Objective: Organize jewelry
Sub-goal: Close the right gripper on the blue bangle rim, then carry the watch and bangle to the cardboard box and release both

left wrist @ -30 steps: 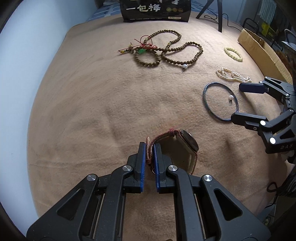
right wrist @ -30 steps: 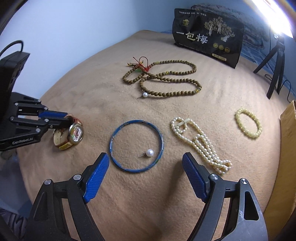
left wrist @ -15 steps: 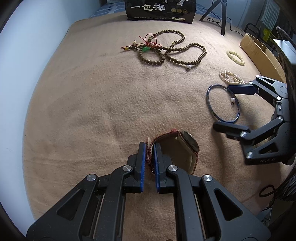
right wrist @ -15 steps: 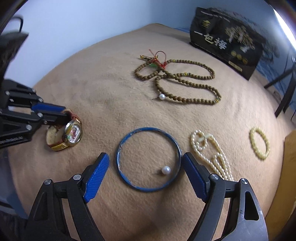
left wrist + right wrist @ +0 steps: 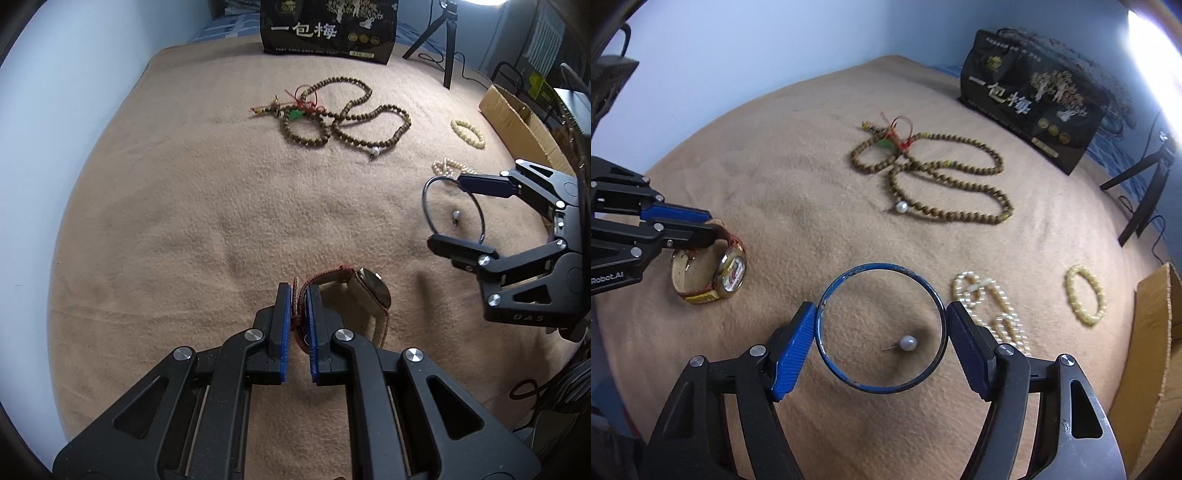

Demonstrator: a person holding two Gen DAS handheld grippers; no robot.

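Your right gripper (image 5: pixel 881 328) has just been closing on the blue bangle (image 5: pixel 827 295), which lies flat on the blanket (image 5: pixel 775 192) between the fingers; both pads seem to touch its rim, though a firm grip is hard to confirm. Spanning it across the widest part lets you lift it level. One loose pearl (image 5: pixel 908 342) sits inside the ring. Your left gripper (image 5: pixel 295 314) is clamped on the strap of the one watch (image 5: pixel 373 291), standing it upright. Beyond your fingertips lie one brown bead string (image 5: pixel 934 177), one pearl strand (image 5: pixel 990 306) and one yellow bracelet (image 5: pixel 1086 295).
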